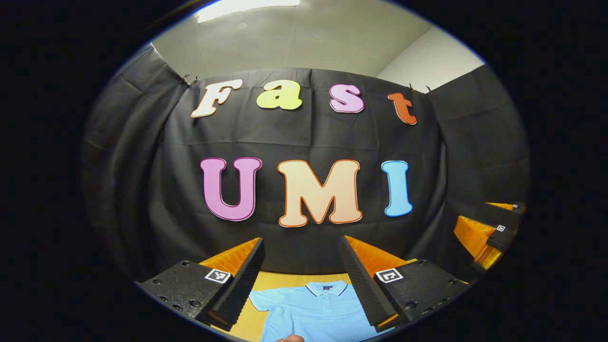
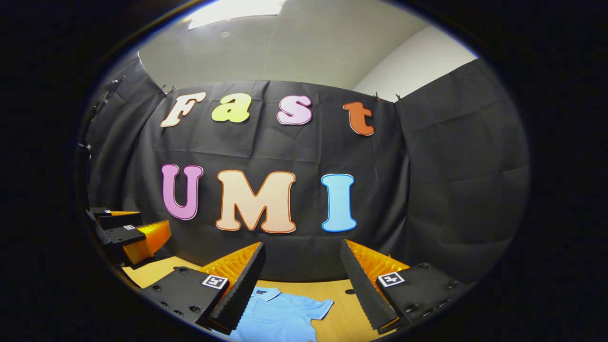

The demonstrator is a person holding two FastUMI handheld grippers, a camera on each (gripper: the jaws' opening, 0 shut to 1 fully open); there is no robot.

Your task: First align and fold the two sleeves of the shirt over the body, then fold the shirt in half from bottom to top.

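While unfolded | shirt [image 1: 311,308] apparently flat, collar up | table [image 2: 339,289]

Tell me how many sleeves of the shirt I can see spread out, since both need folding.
2. The shirt lies flat on the table; one sleeve shows in the left gripper view, the other sleeve in the right gripper view, neither folded yet.
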